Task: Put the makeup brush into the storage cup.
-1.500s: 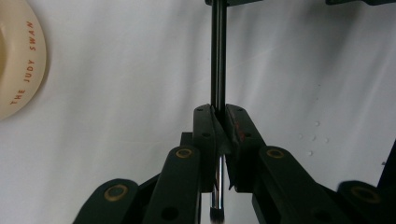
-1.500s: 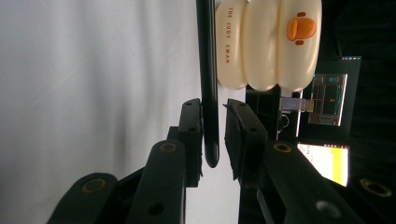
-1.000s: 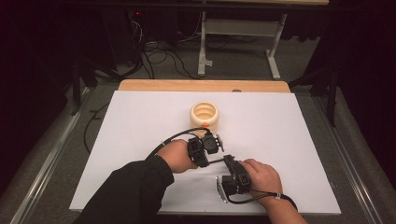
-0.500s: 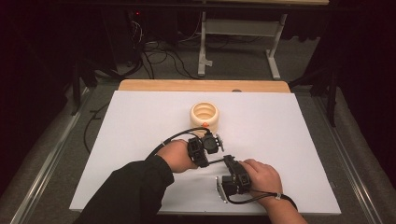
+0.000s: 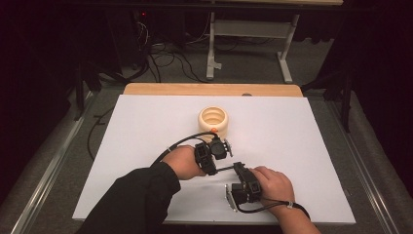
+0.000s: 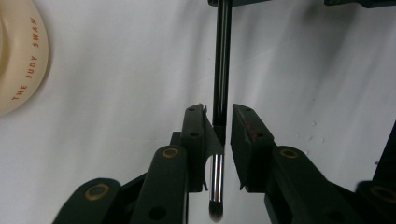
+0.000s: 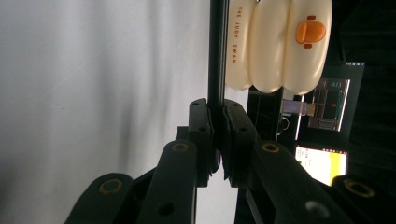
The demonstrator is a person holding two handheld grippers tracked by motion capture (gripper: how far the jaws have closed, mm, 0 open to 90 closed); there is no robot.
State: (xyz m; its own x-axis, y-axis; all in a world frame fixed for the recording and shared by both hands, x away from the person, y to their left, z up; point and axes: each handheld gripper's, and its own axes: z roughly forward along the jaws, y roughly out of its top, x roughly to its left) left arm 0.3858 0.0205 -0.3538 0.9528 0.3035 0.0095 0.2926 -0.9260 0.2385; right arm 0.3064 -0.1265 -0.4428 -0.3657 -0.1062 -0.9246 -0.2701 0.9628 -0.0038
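— What is seen from the high view?

— A white table (image 5: 146, 126) is seen, with a cream ribbed holder (image 5: 213, 121) stood near its middle; an orange mark is carried on its near side. Just in front of it, the left gripper (image 5: 220, 148) is held in a dark-sleeved hand, and the right gripper (image 5: 237, 170) is held nearer the table's front edge. A thin black brush (image 5: 224, 168) is stretched between the two.

— And from the left gripper view?

— The brush (image 6: 221, 70) is shown running up between the jaws, its silver ferrule and dark bristle tip lying at the bottom. The jaws are parted, with a gap left on the right side of the brush; whether the left jaw is touched cannot be told. At the upper left, the holder's rim (image 6: 18, 56) is seen, and "THE JUDY SWAN" can be read on it in orange letters.

— And from the right gripper view?

— The jaws are pressed together on the black handle (image 7: 218, 51), which is pinched firmly. Beyond them the holder (image 7: 275, 44) is seen, printed "THE JUDY SWAN", with an orange duck bill on it. A lit screen (image 7: 322, 163) is seen at the lower right; its writing cannot be read.
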